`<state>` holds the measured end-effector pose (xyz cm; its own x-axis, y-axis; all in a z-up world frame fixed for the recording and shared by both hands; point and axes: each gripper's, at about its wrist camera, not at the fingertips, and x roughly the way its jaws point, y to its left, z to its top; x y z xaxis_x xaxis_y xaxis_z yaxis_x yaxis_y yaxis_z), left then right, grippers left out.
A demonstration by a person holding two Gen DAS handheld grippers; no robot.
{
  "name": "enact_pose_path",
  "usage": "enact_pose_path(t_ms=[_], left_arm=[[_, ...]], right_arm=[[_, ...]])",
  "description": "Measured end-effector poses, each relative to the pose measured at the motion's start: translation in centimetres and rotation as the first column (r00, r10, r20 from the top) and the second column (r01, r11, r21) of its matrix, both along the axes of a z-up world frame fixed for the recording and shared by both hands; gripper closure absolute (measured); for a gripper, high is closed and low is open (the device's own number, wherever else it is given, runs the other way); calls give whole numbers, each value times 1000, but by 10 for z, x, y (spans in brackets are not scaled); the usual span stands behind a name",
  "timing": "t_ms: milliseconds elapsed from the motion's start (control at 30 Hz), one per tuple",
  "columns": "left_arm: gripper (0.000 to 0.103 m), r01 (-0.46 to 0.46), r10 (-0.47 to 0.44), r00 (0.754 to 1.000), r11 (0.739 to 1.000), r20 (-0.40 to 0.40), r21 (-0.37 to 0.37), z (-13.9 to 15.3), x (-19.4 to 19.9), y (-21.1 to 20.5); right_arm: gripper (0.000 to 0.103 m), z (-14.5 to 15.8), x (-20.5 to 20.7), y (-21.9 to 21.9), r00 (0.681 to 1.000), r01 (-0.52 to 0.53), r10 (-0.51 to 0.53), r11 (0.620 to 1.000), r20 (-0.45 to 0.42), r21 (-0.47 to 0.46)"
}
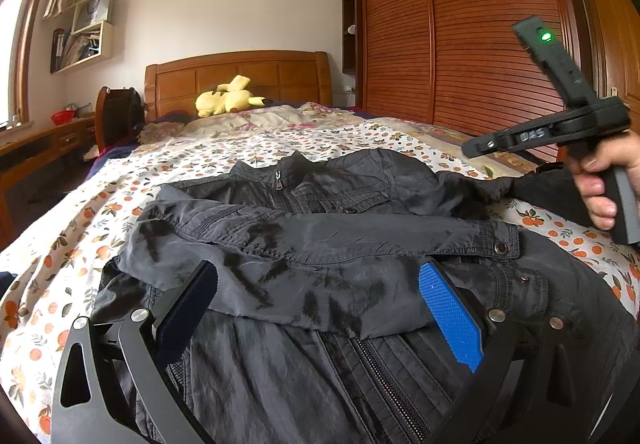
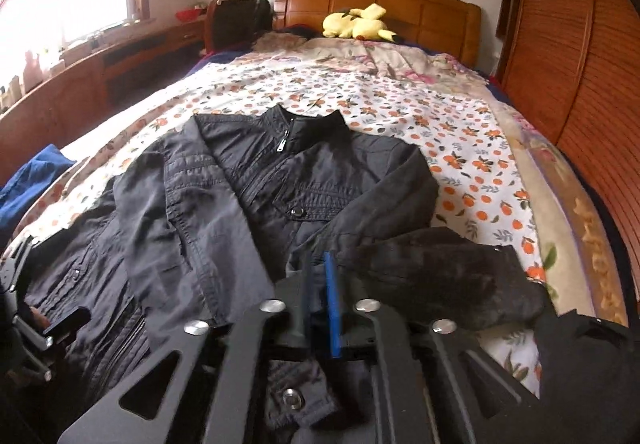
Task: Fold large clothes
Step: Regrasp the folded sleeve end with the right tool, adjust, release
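A dark grey zip jacket [image 1: 320,236] lies front up on the bed, collar toward the headboard; it also shows in the right wrist view [image 2: 248,196]. One sleeve is folded across the chest, its snap cuff [image 1: 500,246] toward the right. My left gripper [image 1: 320,276] is open, its blue pads [image 1: 448,308] wide apart just over the folded sleeve. My right gripper [image 2: 320,268] is shut, its pads pressed together on the other sleeve [image 2: 440,264] next to the cuff. In the left wrist view, the right gripper's body [image 1: 560,124] is raised at the right.
The bed has an orange-patterned sheet [image 2: 472,148] and a wooden headboard [image 1: 240,76] with a yellow plush toy [image 1: 228,98]. A slatted wardrobe [image 1: 460,24] stands right of the bed. A desk [image 2: 100,60] runs along the window side. Blue cloth [image 2: 32,184] lies at the left.
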<state>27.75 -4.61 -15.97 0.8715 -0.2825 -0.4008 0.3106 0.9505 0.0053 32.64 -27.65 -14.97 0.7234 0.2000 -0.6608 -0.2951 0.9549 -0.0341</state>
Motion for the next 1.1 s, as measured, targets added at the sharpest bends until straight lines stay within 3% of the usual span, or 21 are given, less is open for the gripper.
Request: enact_pose_path(t_ms=[167,367,467,767,1100], left_arm=[[2,8,-8,1000,1000,7,-11,4,-3,3],[2,44,-44,999,998,13,-46,17,-15,12],[2,55,-54,998,997,20,-51,24,-23,18],[2,76,-75,997,995,16,-63,33,-37,39],[2,46,-46,999,997,8,-64,33,-35,57]], right_arm=[[68,16,-9,-17,998,57,-56,998,36,-16],[60,24,2,-42,984,173,-172,985,44,-17],[44,24,13,-51,971,234,-233,972,48,-26],[40,-19,56,-76,925,375,-376,927,-51,-27],[37,-72,69,-115,837,528,-515,849,-187,21]])
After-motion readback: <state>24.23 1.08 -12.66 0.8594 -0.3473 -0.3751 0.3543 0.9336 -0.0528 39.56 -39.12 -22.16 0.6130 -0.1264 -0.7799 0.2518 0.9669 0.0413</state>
